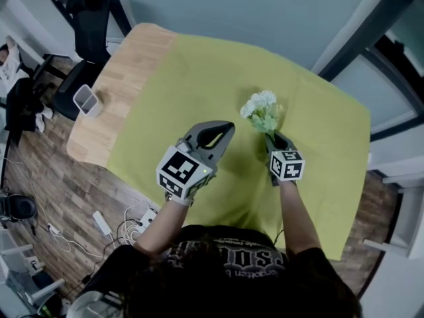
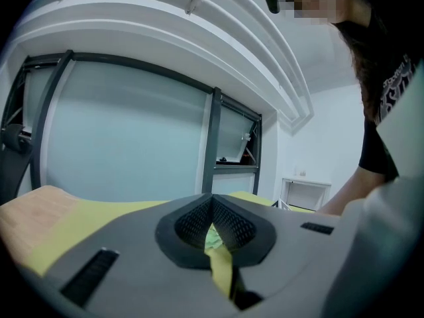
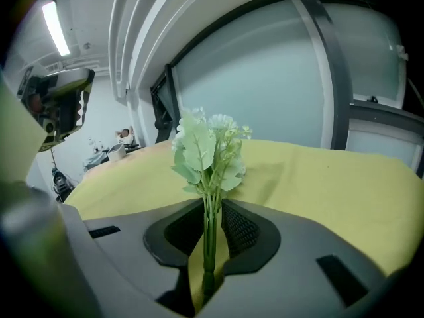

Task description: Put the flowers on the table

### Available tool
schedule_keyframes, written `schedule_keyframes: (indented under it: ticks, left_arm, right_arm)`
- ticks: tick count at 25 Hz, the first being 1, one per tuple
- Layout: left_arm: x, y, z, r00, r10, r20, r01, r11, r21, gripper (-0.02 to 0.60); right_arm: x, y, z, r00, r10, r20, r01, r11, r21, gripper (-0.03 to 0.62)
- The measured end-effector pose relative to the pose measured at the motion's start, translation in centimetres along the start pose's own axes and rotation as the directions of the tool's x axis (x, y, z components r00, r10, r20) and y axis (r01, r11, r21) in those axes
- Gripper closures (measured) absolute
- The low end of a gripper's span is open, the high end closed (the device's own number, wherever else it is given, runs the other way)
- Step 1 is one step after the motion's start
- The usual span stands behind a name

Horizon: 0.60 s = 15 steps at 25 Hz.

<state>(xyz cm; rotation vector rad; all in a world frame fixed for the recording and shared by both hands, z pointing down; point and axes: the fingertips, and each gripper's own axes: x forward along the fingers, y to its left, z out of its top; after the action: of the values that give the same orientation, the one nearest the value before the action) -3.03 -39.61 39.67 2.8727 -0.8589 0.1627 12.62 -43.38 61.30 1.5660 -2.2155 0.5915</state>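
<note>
The flowers (image 3: 209, 144), a small bunch of white blooms and pale green leaves, are held by their stems between the closed jaws of the right gripper (image 3: 212, 211). The bunch is pointed away from the person, over the middle of the yellow-green cloth (image 1: 199, 78) by which most of the counter (image 1: 126, 65) is covered. Whether the blooms touch the cloth cannot be told. The left gripper (image 1: 225, 130) is held just beside the right one, over the cloth, with its jaws pressed together and nothing between them. A white cup (image 1: 87, 100) is seen on the bare wood at the counter's left edge.
</note>
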Motion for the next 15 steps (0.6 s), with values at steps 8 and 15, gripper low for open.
schedule_keyframes:
  ticks: [8, 15]
  left_arm:
    - [-0.1, -0.4, -0.3, 1.000, 0.011, -0.006, -0.011, 1.000, -0.019, 0.583]
    - [0.0, -0.8, -0.3, 1.000, 0.018, -0.004, -0.018, 1.000, -0.020, 0.583]
  right_arm:
    - [-0.3, 0.0, -0.8, 0.999, 0.013, -0.036, -0.012, 1.000, 0.021, 0.488]
    - [-0.7, 1.7, -2.1, 0.989, 0.098, -0.109, -0.104, 0.993, -0.056, 0.321]
